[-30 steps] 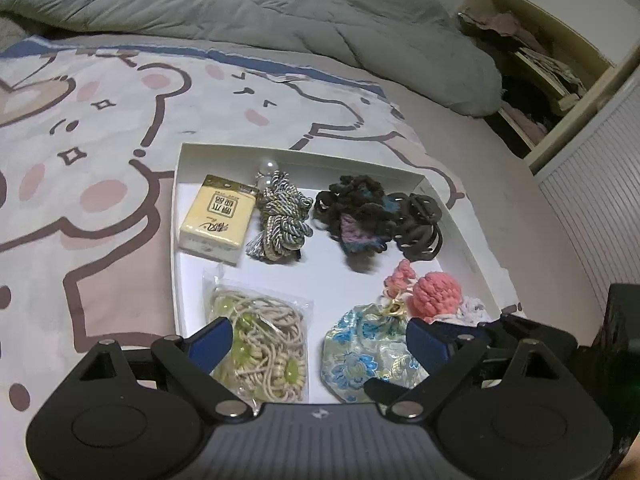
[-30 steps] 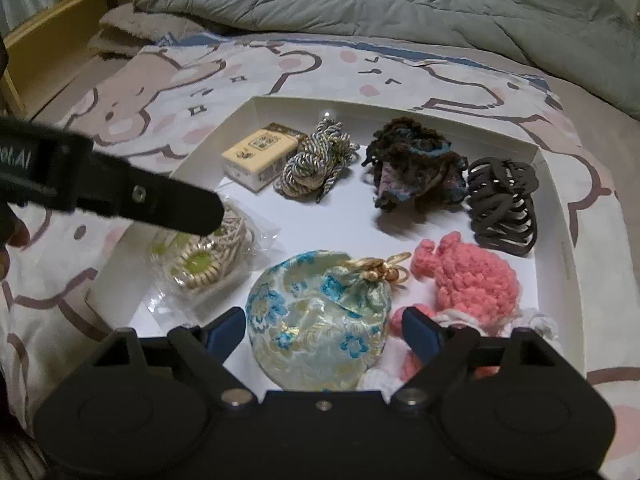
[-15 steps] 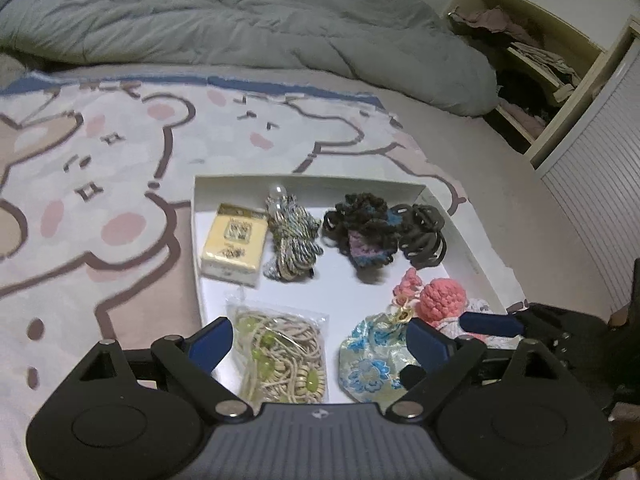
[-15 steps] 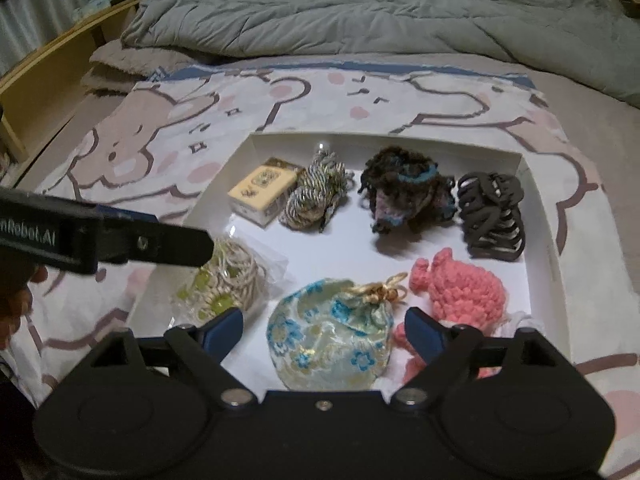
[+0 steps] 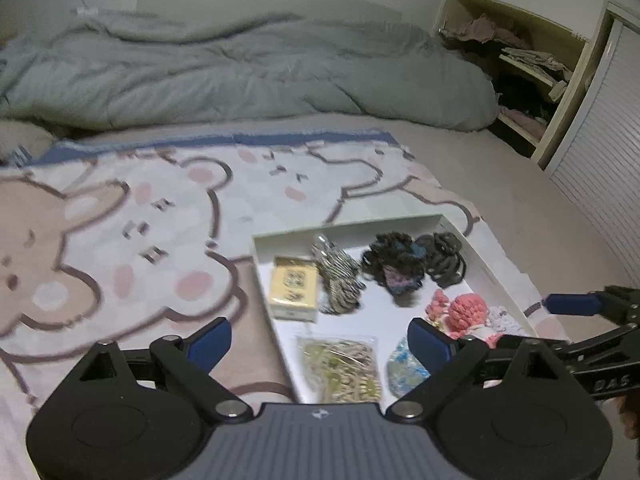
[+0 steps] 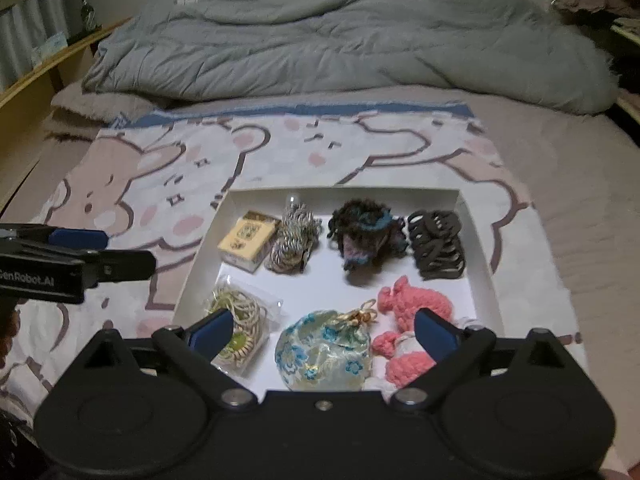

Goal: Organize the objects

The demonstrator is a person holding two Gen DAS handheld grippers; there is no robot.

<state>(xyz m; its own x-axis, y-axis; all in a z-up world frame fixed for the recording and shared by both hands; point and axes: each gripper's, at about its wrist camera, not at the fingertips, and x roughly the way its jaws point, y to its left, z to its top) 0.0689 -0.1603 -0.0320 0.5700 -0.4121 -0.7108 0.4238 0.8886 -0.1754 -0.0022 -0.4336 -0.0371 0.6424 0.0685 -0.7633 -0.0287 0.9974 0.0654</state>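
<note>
Seven items sit in the white tray (image 6: 482, 248) on the bear-print blanket (image 6: 280, 152), same layout as a second ago, nothing shifted inside. What changed: both views have pulled back and up, so the tray looks smaller and lower in frame, and more of the grey duvet (image 6: 340, 48) and the wall shows; the left wrist view now has the tray off to its right instead of centred. Back row, right wrist view: yellow box (image 6: 248, 238), coiled striped cord (image 6: 294, 240), dark fuzzy scrunchie (image 6: 364, 236), dark hair claw (image 6: 436, 244). Front row: bag of beige hair ties (image 6: 250, 314), blue floral pouch (image 6: 324, 350), pink crochet piece (image 6: 416, 304). Right gripper (image 6: 324, 330) hangs above the tray's near edge, tilted down, jaws wide and opening further, nothing clamped; the pouch lies below the gap, pads clear of it. A second ago the pouch filled that gap much closer. Left gripper (image 5: 320, 338) also points down, over the tray's left wall, jaws spread wide, empty. Each gripper shows side-on in the other's view, left one over the blanket left of the tray. Open shelf (image 5: 516, 64) with clothes at far right.
</note>
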